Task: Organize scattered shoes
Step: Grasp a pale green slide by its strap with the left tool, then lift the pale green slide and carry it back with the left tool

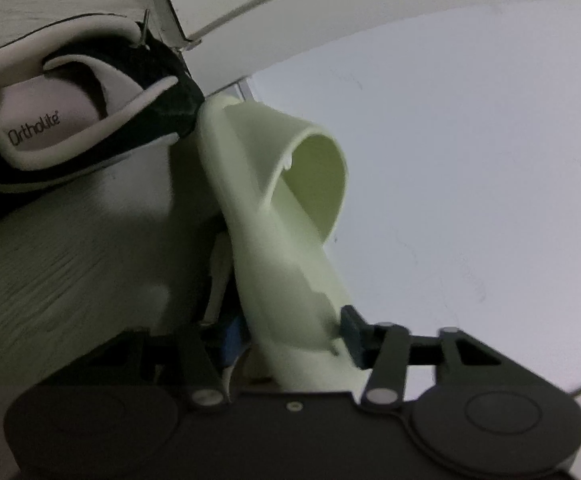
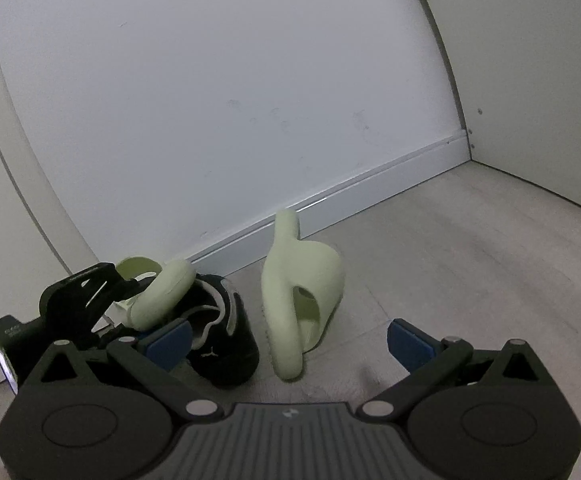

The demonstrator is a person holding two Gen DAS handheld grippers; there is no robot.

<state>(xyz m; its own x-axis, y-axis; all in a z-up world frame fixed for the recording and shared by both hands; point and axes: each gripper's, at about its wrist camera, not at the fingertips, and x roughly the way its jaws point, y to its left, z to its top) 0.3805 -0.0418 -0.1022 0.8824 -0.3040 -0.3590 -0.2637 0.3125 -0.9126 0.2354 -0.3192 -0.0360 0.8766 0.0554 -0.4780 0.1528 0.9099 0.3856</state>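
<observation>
Gripping one pale green slide (image 1: 274,240), your left gripper (image 1: 290,336) was clamped shut on it; your right gripper (image 2: 288,340) gaped empty. Next probably: setting it beside its mate (image 2: 302,300).

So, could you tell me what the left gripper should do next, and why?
Probably carry its held slide across and set it beside the matching slide standing on edge by the baseboard. The left gripper is shut on one; the right gripper is open.

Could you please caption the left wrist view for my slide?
Left hand-held gripper clamps a pale green slipper beside a black sneaker.
</observation>
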